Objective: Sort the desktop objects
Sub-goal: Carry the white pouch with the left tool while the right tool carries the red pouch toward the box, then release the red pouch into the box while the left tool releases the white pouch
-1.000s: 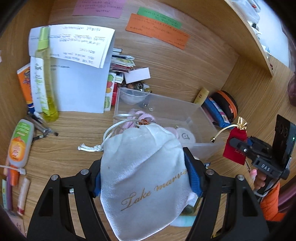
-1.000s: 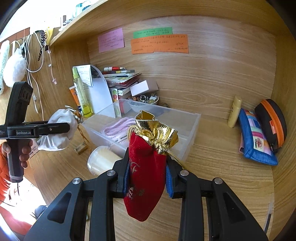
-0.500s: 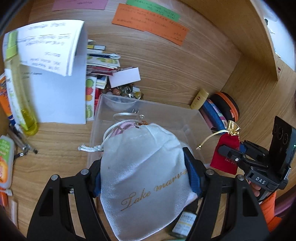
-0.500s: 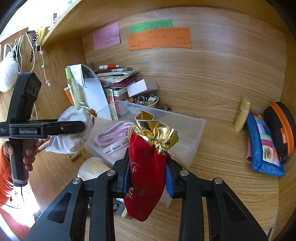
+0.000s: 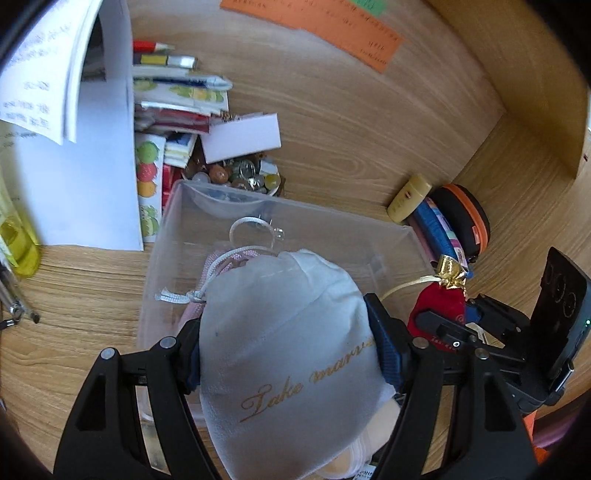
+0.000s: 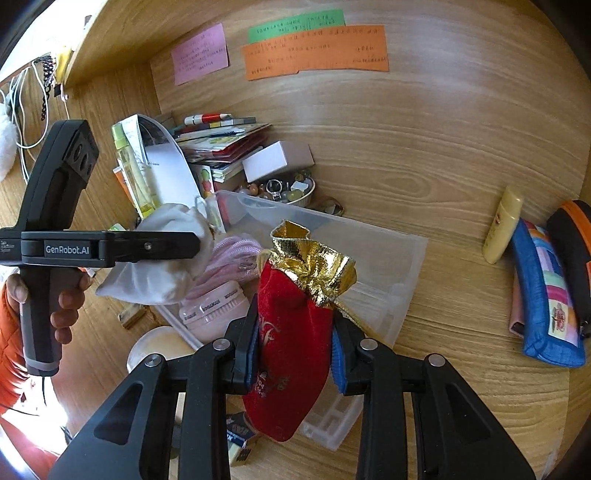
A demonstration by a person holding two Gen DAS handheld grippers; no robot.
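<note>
both pouches now hang over the clear bin (image 5: 388,240).

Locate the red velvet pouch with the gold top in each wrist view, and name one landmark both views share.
Left wrist view: the red pouch sits at the right edge, beside the clear bin, clamped in the right tool.
Right wrist view: the red pouch hangs at bottom centre, clamped between that tool's blue pads, over the clear bin's near end.
Shared landmark: the orange note on the back wall.
</note>
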